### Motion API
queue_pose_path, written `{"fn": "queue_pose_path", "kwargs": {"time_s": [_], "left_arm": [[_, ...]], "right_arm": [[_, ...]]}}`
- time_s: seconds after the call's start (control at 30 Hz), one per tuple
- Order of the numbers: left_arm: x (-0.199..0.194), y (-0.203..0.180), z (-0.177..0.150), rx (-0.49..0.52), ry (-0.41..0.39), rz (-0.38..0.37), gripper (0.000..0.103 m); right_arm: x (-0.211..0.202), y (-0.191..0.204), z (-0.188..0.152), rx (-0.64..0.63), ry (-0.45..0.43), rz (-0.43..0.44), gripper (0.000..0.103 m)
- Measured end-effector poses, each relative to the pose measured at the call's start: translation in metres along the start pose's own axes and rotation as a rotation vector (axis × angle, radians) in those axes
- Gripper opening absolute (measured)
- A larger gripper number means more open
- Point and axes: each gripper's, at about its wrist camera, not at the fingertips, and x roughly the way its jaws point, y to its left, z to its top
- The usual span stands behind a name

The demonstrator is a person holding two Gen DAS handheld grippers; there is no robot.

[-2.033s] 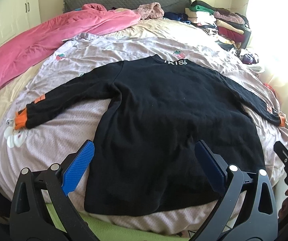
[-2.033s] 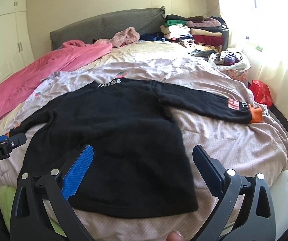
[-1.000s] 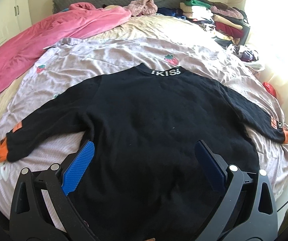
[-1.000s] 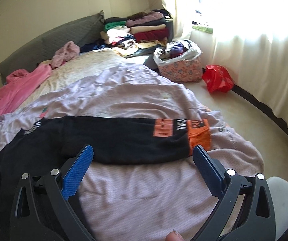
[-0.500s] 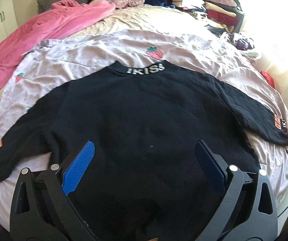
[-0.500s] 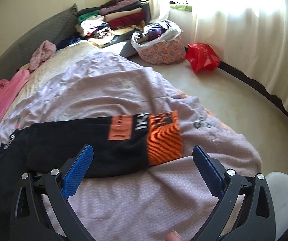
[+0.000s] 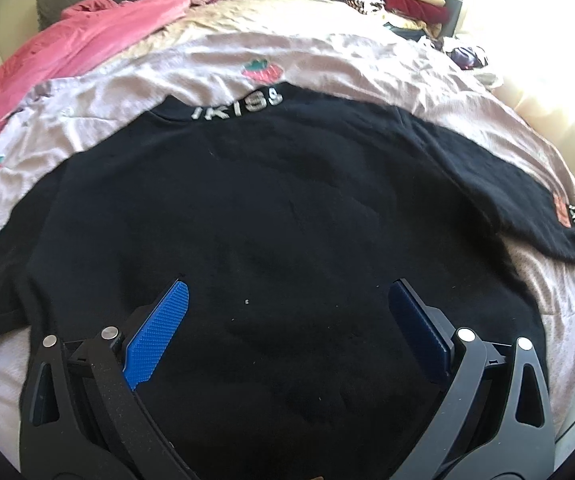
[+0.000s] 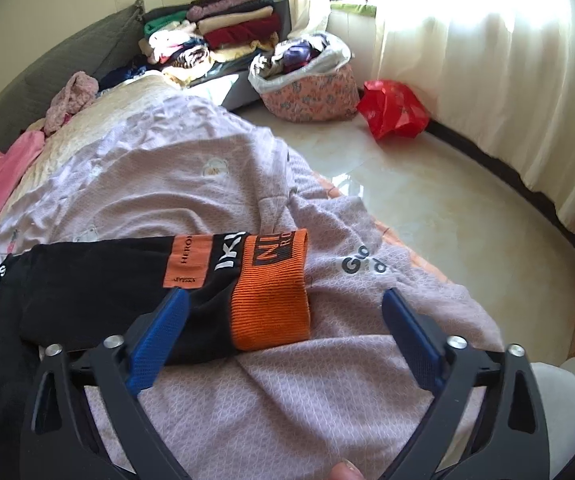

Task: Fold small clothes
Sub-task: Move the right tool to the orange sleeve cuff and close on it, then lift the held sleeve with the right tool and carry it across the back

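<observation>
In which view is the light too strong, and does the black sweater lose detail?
Right wrist view: the curtain is overexposed by daylight, and the floor shows glare. Left wrist view: the top right corner is washed out, the black sweater is a nearly flat dark area, and fisheye bending curves the bed.

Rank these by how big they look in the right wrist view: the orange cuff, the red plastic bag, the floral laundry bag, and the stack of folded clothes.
1. Stack of folded clothes
2. Floral laundry bag
3. Orange cuff and red plastic bag: these look alike, and the cuff lies much nearer the camera, so I won't rank them.
</observation>
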Motion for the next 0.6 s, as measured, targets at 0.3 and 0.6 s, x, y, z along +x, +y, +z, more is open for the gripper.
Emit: {"fn": "queue_pose_path", "kwargs": {"time_s": [0.3, 0.6], "left_arm": [[0.029, 0.014, 0.006, -0.014, 0.017, 0.003, 0.094], [0.022, 0.019, 0.009, -0.007, 0.010, -0.036, 0.094]], "right_arm": [[0.052, 0.003, 0.009, 0.019, 0.126, 0.027, 0.042], [0.014, 0.036, 0.017, -0.083, 0.027, 0.141, 0.009]]}}
